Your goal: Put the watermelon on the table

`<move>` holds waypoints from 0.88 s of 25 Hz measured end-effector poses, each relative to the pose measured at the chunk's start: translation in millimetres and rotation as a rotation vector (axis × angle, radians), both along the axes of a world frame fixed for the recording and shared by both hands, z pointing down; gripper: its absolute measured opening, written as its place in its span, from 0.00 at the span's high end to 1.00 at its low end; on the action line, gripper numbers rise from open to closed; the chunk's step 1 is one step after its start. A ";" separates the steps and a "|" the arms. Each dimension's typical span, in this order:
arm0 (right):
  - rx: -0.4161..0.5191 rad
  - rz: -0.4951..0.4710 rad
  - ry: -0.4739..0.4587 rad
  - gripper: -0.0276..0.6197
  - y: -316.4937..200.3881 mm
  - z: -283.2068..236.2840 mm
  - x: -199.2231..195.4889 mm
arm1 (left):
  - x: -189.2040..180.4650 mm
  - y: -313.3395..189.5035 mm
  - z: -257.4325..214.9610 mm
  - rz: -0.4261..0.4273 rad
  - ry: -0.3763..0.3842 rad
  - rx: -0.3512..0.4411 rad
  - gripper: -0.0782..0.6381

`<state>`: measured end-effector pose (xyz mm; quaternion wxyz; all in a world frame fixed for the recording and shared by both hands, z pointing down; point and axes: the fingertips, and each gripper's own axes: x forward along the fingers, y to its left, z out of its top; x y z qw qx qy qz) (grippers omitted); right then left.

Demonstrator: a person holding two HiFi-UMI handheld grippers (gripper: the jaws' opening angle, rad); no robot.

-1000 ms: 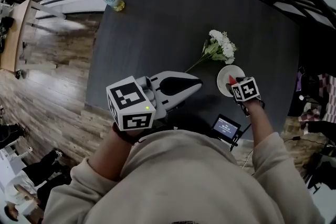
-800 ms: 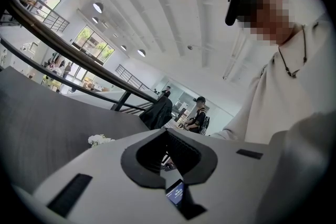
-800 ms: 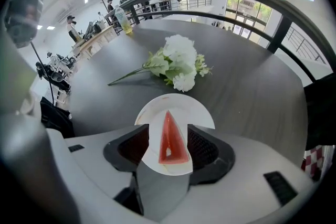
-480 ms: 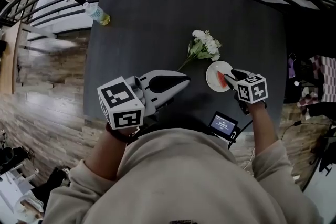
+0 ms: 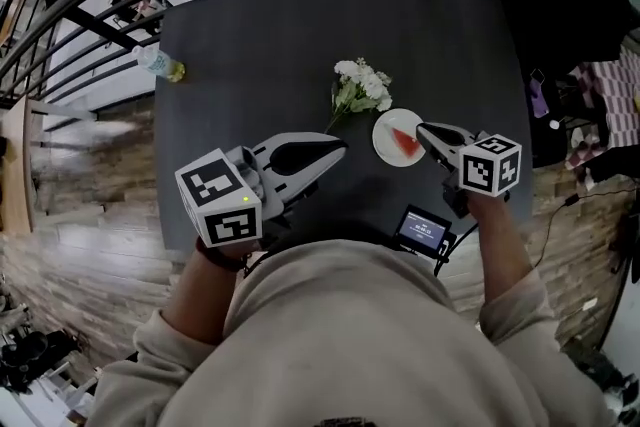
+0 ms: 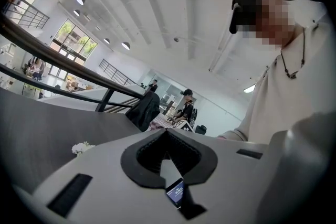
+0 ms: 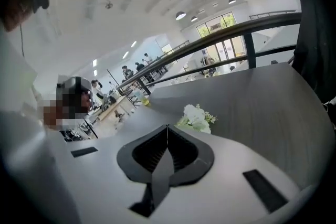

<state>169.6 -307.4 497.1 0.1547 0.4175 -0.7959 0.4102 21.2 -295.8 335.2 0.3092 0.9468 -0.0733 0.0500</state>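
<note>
The right gripper [image 5: 421,128] has lifted off the plate [image 5: 385,130] and snapped shut on nothing. The left gripper [image 5: 340,151], also closed and empty, has barely shifted. The watermelon [image 5: 404,143] lies flat on that plate toward the table's [image 5: 250,45] near right edge, its long axis slanting toward the near right corner and its tip too small to make out.

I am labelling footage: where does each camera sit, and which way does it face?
Head view: on the head, steeply down at the table; shows arms, left gripper, right gripper.
Left gripper view: on that gripper, across the table; shows its shut jaws, person's torso.
Right gripper view: likewise, toward the flowers; shows shut jaws.
Shared: all see the flowers.
</note>
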 end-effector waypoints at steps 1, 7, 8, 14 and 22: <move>0.020 0.007 -0.024 0.93 1.0 -10.4 -2.6 | 0.6 -0.7 -2.8 0.004 0.005 0.008 0.88; 0.233 -0.028 -0.174 0.94 12.6 -94.0 -26.1 | 7.8 -5.3 -24.8 0.022 0.059 0.084 0.88; 0.266 -0.026 -0.205 0.94 14.9 -108.6 -29.2 | 9.7 -5.5 -27.7 0.028 0.069 0.096 0.88; 0.362 -0.049 -0.209 0.94 24.7 -156.2 -45.4 | 13.8 -6.9 -38.9 0.055 0.105 0.140 0.88; 0.367 -0.037 -0.199 0.94 22.8 -157.3 -45.6 | 13.6 -9.3 -35.7 0.047 0.104 0.143 0.88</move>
